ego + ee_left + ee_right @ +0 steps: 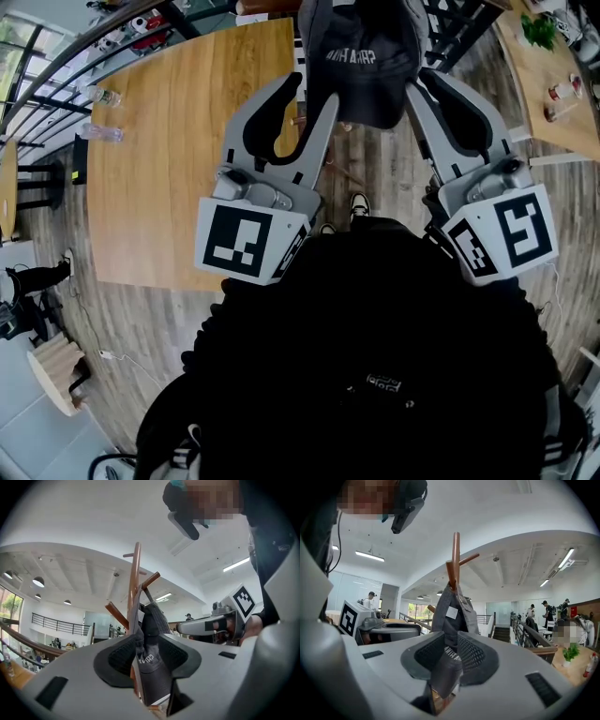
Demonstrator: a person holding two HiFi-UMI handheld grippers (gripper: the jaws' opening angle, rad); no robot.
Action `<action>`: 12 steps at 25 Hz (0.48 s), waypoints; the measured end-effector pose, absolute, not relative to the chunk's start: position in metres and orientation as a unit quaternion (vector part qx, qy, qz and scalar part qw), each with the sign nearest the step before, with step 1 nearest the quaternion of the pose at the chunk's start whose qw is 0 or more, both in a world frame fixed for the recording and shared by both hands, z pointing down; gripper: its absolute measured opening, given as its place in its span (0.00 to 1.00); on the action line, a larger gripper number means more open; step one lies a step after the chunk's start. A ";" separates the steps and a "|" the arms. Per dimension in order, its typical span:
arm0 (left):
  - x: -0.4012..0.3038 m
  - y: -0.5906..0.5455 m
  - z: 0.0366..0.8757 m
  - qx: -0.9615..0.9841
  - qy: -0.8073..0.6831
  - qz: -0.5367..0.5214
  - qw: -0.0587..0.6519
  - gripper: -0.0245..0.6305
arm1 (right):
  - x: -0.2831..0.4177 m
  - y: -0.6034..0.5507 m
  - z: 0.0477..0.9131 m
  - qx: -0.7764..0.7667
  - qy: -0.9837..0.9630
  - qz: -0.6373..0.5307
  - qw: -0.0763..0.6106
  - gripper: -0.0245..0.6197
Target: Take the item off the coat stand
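A dark grey cap [361,56] hangs on a brown wooden coat stand [135,583] and drops between the jaws of both grippers. In the left gripper view the cap [152,665] hangs in the gap of my left gripper [149,656], whose jaws stand apart around it. In the right gripper view the cap [450,620] hangs from the stand's peg [455,555], its lower part between the pads of my right gripper [451,654]. From the head view the left gripper [309,94] and the right gripper [427,84] flank the cap, which hides their fingertips.
A large wooden table [178,141] lies to the left with two water bottles [101,133] near its far edge. Another table [553,84] with a plant stands at the right. A railing runs along the far left. People stand in the background.
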State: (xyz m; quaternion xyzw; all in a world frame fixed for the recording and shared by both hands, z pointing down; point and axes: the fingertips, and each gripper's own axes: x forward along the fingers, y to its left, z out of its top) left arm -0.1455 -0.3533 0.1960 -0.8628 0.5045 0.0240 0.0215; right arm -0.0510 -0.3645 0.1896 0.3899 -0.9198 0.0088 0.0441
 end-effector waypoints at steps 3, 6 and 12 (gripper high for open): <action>-0.153 -0.358 0.196 -0.856 0.516 0.027 0.024 0.35 | -0.052 -0.370 0.187 0.396 -0.918 0.008 0.038 0.28; -0.156 -0.364 0.202 -0.856 0.516 0.025 0.010 0.41 | -0.051 -0.377 0.188 0.402 -0.915 0.016 0.037 0.35; -0.151 -0.383 0.204 -0.860 0.511 0.023 -0.002 0.44 | -0.048 -0.398 0.190 0.408 -0.912 0.025 0.045 0.37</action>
